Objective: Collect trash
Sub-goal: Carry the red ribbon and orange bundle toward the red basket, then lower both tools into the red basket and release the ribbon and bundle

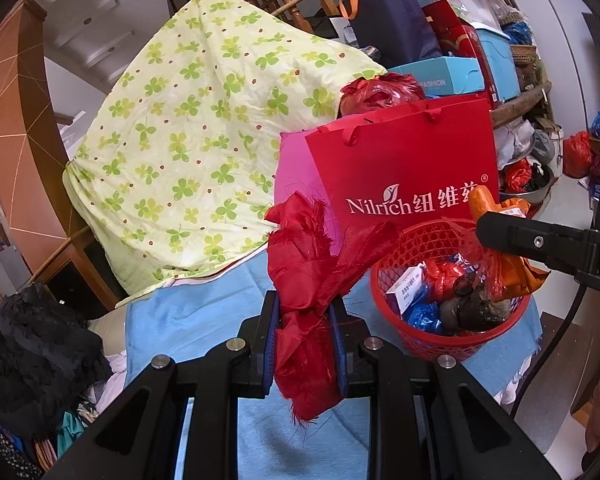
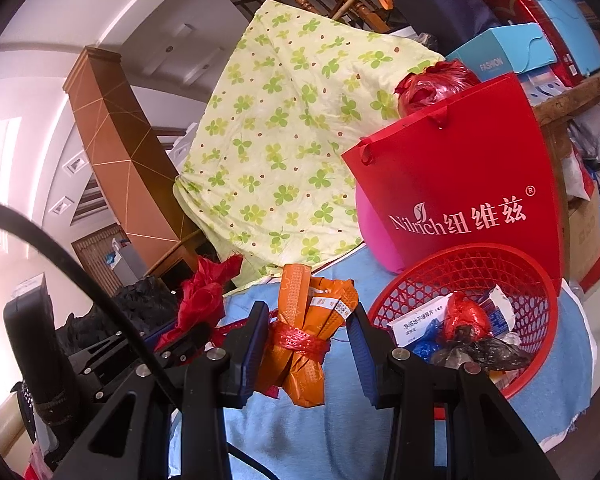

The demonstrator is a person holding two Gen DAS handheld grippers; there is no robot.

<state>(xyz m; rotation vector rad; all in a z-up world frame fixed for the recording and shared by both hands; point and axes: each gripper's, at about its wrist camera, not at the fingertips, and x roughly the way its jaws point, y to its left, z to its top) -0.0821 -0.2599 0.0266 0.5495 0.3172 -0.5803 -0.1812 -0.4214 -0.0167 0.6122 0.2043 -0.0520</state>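
While both loads hang short of basket:
left gripper (image 1: 305, 344): clamped on frayed red fabric scrap (image 1: 312, 280)
right gripper (image 2: 307, 356): clamped on orange plastic bundle tied with red string (image 2: 306, 344)
risk: red plastic mesh basket (image 2: 540, 368), ahead-right, is nearly full; loose threads snag pads, bundle rolls off rim

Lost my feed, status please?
Left gripper shut on red cloth scrap. Right gripper holds orange bundle. Red basket ahead, path clear.
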